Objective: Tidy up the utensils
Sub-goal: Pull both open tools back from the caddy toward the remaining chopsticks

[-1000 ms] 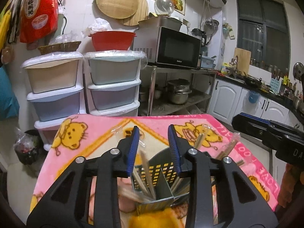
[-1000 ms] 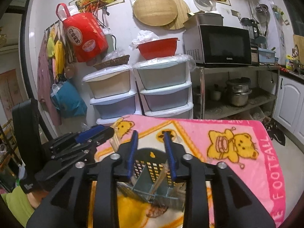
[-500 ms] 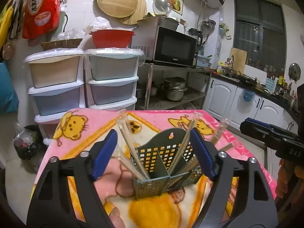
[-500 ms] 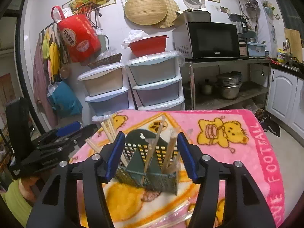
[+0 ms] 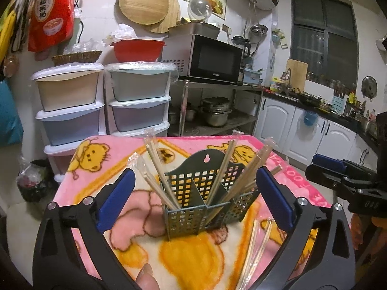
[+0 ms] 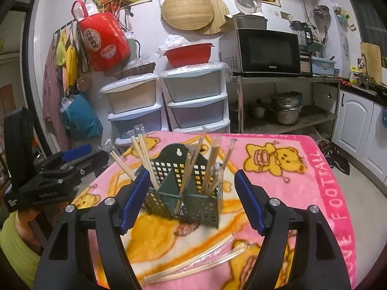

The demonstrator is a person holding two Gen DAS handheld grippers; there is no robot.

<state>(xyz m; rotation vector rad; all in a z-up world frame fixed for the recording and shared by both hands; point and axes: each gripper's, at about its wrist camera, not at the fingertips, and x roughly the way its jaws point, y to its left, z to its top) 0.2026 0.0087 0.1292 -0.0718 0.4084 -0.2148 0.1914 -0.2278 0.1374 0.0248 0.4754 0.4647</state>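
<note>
Left gripper [image 5: 196,199] and right gripper [image 6: 191,199] both released wide, green chopstick basket [image 5: 205,193] mid-blanket [image 5: 96,181], wrapped chopsticks [image 6: 193,263] near front edge

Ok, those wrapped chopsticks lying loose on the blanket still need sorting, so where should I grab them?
Take the plastic-wrapped wooden chopsticks near mid-length, coming straight down with the right hand-held gripper, jaws set across their long axis. They lie flat and slanted on the pink bear-print blanket, in front of the dark green perforated utensil caddy, so an end-on approach would probably slip.
</note>
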